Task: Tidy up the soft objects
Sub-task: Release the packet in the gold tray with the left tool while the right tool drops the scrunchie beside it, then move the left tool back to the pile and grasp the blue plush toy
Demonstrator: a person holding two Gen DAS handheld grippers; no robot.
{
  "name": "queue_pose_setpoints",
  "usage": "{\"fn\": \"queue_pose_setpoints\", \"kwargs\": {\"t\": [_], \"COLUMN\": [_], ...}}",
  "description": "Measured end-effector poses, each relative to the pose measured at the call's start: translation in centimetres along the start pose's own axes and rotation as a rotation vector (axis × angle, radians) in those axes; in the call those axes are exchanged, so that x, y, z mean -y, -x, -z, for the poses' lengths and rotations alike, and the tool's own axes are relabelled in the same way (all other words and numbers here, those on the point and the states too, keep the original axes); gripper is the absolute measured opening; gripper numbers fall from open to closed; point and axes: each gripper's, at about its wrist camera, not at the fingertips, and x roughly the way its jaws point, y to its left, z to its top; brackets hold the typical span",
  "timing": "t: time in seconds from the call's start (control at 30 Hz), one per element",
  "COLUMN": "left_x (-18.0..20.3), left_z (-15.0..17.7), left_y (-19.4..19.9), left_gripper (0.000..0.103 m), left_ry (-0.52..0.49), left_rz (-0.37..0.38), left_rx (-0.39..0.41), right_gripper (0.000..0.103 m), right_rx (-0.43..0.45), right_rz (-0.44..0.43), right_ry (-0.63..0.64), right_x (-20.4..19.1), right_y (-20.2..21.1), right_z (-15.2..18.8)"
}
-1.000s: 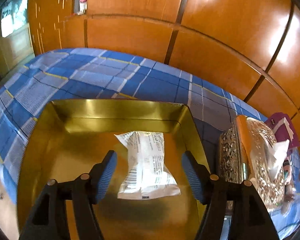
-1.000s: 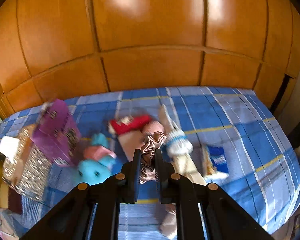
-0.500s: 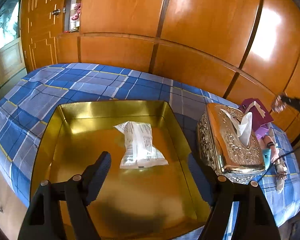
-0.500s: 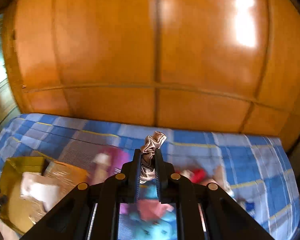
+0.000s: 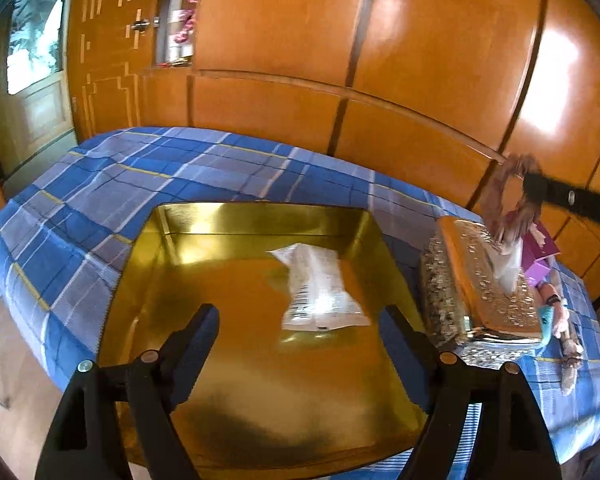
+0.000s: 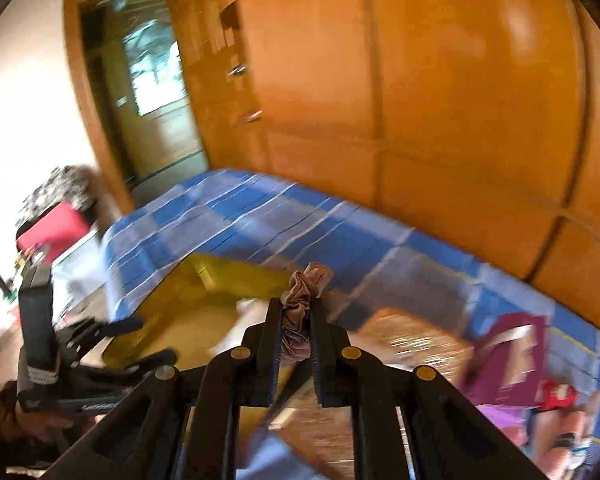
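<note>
Carrying a beige scrunchie (image 6: pixel 306 292) pinched between its fingers, the right claw (image 6: pixel 296 344) is heading for the gold tray (image 5: pixel 260 216) that sits on the blue plaid bed (image 5: pixel 140 168). In the left wrist view the scrunchie dangles above the ornate tissue box (image 5: pixel 480 280), just right of the tray, so it is not over the tray yet. Only a small fold is clamped, and most of the loop hangs free; a fast swing could shake it loose, dropping it on the tissue box or on the bed short of the tray.

The left claw (image 5: pixel 300 340) hangs over the tray's near side, its jaws apart and just opened wider, nothing between them; a white packet (image 5: pixel 316 288) lies on the tray floor beyond its fingertips. With both claws converging on the tray, they could knock together, or the scrunchie could land on the left claw.
</note>
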Motion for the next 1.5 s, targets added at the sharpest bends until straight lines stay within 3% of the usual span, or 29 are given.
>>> {"fn": "queue_pose_setpoints", "kwargs": {"t": [0.1, 0.23, 0.33, 0.37, 0.43, 0.63, 0.93, 1.27, 1.5], "left_x": [-1.0, -2.3, -2.9, -3.0, -3.0, -2.2, 1.2, 6.5, 10.1], "left_z": [0.2, 0.5, 0.6, 0.6, 0.6, 0.7, 1.0, 2.2, 3.0], "left_y": [0.0, 0.0, 0.1, 0.2, 0.3, 0.8, 2.2, 3.7, 4.2], "left_gripper": [0.084, 0.084, 0.084, 0.084, 0.084, 0.084, 0.085, 0.085, 0.085], "left_ry": [0.011, 0.036, 0.046, 0.047, 0.045, 0.019, -0.073, -0.211, -0.305], "left_rz": [-0.033, -0.059, -0.065, -0.066, -0.064, -0.055, -0.009, 0.060, 0.108], "left_rx": [-0.004, -0.005, -0.004, -0.001, 0.003, 0.023, 0.055, 0.056, 0.044], "right_gripper": [0.012, 0.015, 0.034, 0.044, 0.053, 0.056, 0.062, 0.063, 0.063], "right_rx": [-0.050, -0.119, -0.129, -0.132, -0.140, -0.101, -0.052, -0.048, -0.128], "right_rz": [-0.024, 0.025, 0.071, 0.065, 0.048, 0.064, 0.142, 0.250, 0.390], "right_ry": [0.023, 0.049, 0.055, 0.050, 0.026, 0.006, 0.039, -0.118, -0.215], "right_x": [-2.5, -3.9, -4.0, -3.9, -3.8, -3.7, -4.5, -0.4, 3.3], "right_y": [-2.4, -6.7, -9.1, -9.4, -9.8, -7.3, -1.2, 3.4, 4.7], "right_z": [0.9, 1.3, 0.8, 0.6, 0.5, 1.7, 6.6, 12.3, 17.0]}}
